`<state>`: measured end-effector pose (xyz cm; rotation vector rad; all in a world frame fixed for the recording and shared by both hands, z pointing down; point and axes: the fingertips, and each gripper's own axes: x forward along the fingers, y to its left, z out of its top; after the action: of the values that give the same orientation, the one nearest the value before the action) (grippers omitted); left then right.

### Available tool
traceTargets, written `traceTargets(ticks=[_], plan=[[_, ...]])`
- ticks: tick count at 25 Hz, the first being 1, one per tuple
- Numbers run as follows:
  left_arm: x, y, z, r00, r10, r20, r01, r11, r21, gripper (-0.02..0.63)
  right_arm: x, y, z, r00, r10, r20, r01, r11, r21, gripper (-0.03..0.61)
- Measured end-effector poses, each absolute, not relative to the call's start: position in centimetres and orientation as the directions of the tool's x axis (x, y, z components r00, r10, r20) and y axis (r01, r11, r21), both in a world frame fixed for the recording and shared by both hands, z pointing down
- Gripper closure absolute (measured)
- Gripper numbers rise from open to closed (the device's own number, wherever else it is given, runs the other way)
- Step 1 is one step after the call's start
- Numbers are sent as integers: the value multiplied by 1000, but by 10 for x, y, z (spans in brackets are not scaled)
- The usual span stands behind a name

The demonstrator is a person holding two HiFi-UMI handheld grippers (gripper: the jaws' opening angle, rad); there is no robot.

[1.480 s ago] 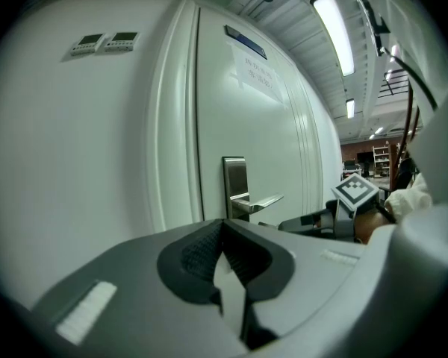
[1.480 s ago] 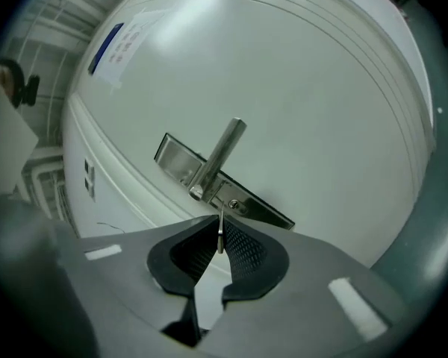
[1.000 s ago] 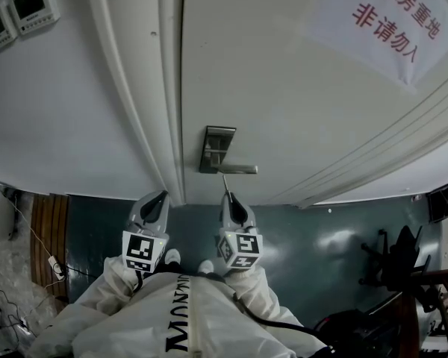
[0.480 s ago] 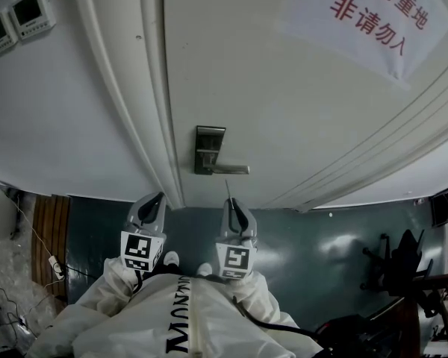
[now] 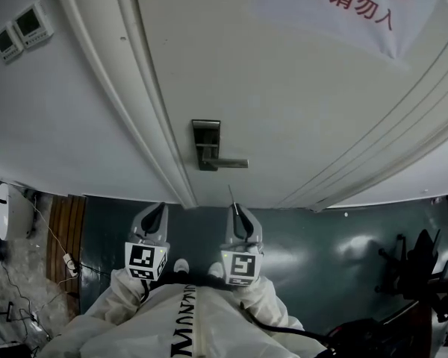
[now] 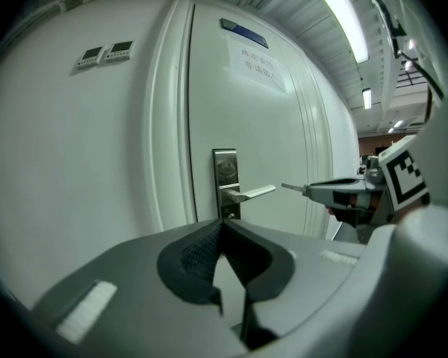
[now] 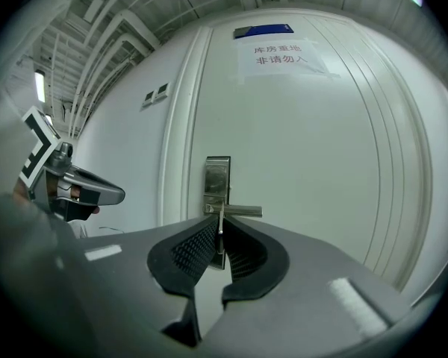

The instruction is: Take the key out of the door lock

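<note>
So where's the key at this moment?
The key is out of the lock, pinched in the fingers of the right gripper. In the head view it points at the door just below the lever handle, clear of it.

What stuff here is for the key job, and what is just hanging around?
For the job:
- key, pinched in the right claw, already out of the lock
- door lock plate
- lever handle

Just there:
- left claw, shut on nothing
- paper sign with red writing
- wall control panels
</note>
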<state>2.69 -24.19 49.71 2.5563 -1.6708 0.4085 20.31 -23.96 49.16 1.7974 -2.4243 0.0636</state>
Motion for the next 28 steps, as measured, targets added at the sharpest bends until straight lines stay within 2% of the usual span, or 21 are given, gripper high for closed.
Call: traceTargets(ticks=[10,28], plan=[[16,-210,477,421,-890,174,-891,-442,-104,614,203,-197,475,-222,-969,105,-971,229,62,555],[-113,-72,504,450,-875,177,-887,-461,-26,614,99,-48,480,-128,-983,128,-989,137,61,555]])
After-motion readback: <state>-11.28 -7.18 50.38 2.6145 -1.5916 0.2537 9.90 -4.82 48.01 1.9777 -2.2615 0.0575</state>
